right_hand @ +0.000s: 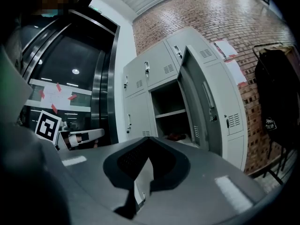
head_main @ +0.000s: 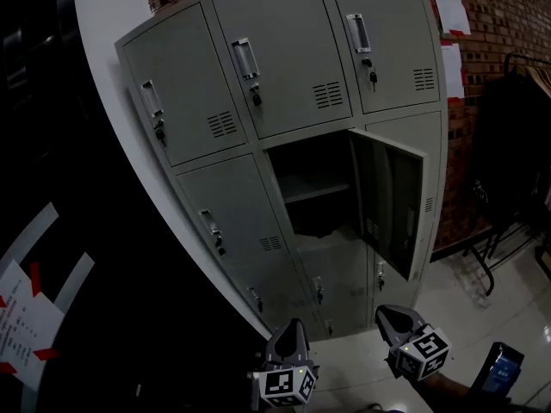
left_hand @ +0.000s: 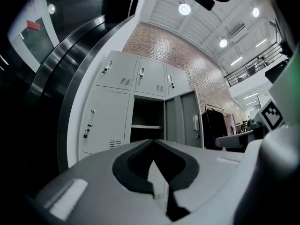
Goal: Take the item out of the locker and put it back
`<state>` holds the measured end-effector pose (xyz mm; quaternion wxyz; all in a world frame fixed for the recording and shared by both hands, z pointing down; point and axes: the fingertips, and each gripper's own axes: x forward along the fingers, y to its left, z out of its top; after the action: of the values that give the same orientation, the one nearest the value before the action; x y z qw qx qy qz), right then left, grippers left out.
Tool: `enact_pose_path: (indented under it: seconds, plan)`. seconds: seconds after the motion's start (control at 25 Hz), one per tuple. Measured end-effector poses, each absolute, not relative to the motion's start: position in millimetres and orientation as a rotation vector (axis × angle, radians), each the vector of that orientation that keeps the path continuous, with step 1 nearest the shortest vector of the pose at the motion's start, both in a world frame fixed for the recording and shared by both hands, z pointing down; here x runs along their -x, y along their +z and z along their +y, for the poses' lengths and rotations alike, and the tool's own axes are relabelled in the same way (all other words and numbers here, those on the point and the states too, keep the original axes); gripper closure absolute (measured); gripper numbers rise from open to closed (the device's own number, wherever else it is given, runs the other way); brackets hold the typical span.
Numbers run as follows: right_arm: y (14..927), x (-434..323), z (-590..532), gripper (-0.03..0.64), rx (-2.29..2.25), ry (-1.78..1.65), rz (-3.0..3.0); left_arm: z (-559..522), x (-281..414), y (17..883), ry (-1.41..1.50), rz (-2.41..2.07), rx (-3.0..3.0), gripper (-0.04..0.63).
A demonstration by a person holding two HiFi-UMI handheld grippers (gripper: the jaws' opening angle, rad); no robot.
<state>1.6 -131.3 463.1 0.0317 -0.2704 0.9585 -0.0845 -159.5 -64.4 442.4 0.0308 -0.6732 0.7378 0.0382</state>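
Note:
A grey bank of lockers [head_main: 284,84] stands ahead. One middle compartment [head_main: 314,188] is open, with its door [head_main: 389,200] swung out to the right and a shelf inside. In the right gripper view a small dark reddish item [right_hand: 176,136] lies on that compartment's floor. Both grippers hang low in front of the lockers, well short of the opening. My left gripper [head_main: 291,323] [left_hand: 153,141] is shut with nothing in it. My right gripper [head_main: 385,311] [right_hand: 149,138] also has its jaws together and holds nothing.
A clothes rack with dark garments [head_main: 508,144] stands right of the lockers, against a brick wall with papers [head_main: 449,7] on it. Dark glass with red-taped sheets [head_main: 26,317] is on the left. A blue-screened device [head_main: 499,372] shows at the bottom right.

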Motion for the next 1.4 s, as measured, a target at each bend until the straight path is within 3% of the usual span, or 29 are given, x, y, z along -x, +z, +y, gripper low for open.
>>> enact_pose_path:
  seconds: [0.44,1.04,1.4]
  plan:
    - [475,17,-205,0.617,0.818,-0.303,2.967,-137,176,446,0.079,2.302,2.067,0.595]
    - [473,106,-305,0.617,1.023,-0.241,2.913,-249,274,457,0.119,2.184,2.205,0.595]
    - [483,134,-334,0.617,1.056,-0.268,2.921,-287,294,465,0.114,2.156,2.250,0.595]
